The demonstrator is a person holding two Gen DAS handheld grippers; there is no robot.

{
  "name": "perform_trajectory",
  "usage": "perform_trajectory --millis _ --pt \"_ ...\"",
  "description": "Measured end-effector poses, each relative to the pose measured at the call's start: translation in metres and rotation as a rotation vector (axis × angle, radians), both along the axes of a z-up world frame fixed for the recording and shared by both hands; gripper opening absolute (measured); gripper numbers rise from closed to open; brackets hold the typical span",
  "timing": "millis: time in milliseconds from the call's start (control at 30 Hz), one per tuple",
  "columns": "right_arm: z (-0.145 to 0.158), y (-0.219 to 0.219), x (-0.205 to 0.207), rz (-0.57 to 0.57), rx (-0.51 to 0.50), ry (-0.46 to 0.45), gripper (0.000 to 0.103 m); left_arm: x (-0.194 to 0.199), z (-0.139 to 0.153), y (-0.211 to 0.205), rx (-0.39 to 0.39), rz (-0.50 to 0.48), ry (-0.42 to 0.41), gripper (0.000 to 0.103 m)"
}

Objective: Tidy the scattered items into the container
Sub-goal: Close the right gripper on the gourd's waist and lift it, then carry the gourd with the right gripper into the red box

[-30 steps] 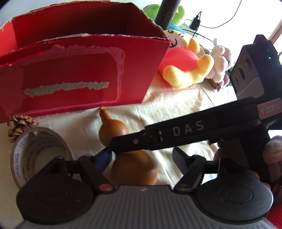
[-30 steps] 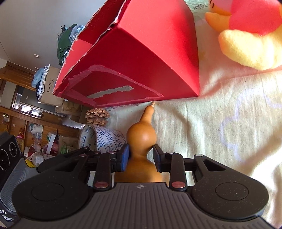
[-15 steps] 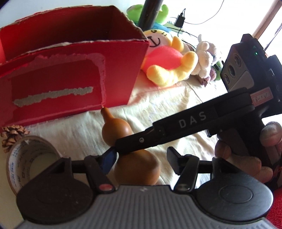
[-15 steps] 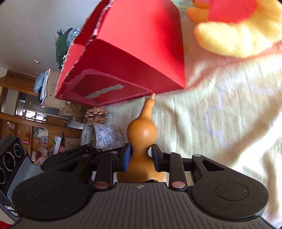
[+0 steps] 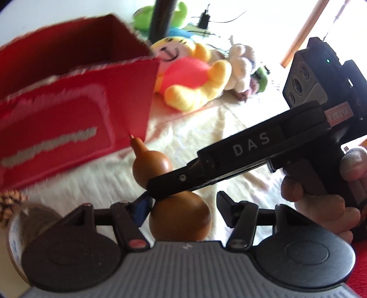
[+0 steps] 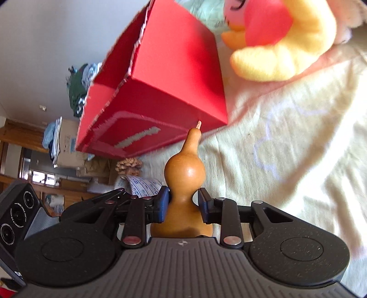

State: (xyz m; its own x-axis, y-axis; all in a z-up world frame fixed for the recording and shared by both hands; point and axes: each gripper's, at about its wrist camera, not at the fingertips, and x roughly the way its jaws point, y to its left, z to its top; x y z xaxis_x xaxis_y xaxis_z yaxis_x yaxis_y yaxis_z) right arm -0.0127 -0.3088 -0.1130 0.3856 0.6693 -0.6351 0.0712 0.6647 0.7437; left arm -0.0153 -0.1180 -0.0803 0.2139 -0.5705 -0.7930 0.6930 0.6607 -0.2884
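A brown gourd (image 5: 152,165) (image 6: 184,169) stands upright on the cream cloth (image 5: 206,128), its stem tip close to the lower right corner of the red cardboard box (image 5: 75,110) (image 6: 172,68). My right gripper (image 6: 183,201) is shut on the gourd's waist; in the left wrist view it reaches in from the right (image 5: 156,190). My left gripper (image 5: 183,206) straddles the lower bulb. Its left pad is near the gourd and its right finger stands apart, so it is open. The gourd's base is hidden.
A tape roll (image 5: 20,220) (image 6: 144,183) and a pine cone (image 5: 10,201) (image 6: 129,165) lie left of the gourd. A yellow and red plush toy (image 5: 190,78) (image 6: 282,45) and a white plush (image 5: 240,59) lie right of the box. A black pole (image 5: 160,18) rises behind.
My left gripper's jaws have narrowed around the gourd's lower bulb. My right gripper keeps its hold on the gourd and has shifted with it toward the box's right corner. Both views have rolled.
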Motion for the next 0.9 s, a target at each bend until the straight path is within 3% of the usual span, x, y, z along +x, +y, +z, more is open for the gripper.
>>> perform_trajectory --millis 233,400,633,900 --pt "0.032 -0.016 -0.031 -0.179 0.024 -0.058 0.031 -0.006 0.034 -0.014 -0.053 -0.199 -0.096 0.06" --pt "0.068 0.0 -0.035 -0.263 0.036 -0.151 0.031 -0.004 0.066 -0.004 -0.125 -0.269 -0.167 0.06" --pt "0.099 0.036 -0.001 -0.261 0.056 -0.285 0.031 0.022 0.109 0.027 -0.194 -0.234 -0.285 0.06" --pt "0.117 0.085 0.07 -0.169 0.086 -0.348 0.031 0.078 0.133 0.07 -0.151 -0.116 -0.376 0.06"
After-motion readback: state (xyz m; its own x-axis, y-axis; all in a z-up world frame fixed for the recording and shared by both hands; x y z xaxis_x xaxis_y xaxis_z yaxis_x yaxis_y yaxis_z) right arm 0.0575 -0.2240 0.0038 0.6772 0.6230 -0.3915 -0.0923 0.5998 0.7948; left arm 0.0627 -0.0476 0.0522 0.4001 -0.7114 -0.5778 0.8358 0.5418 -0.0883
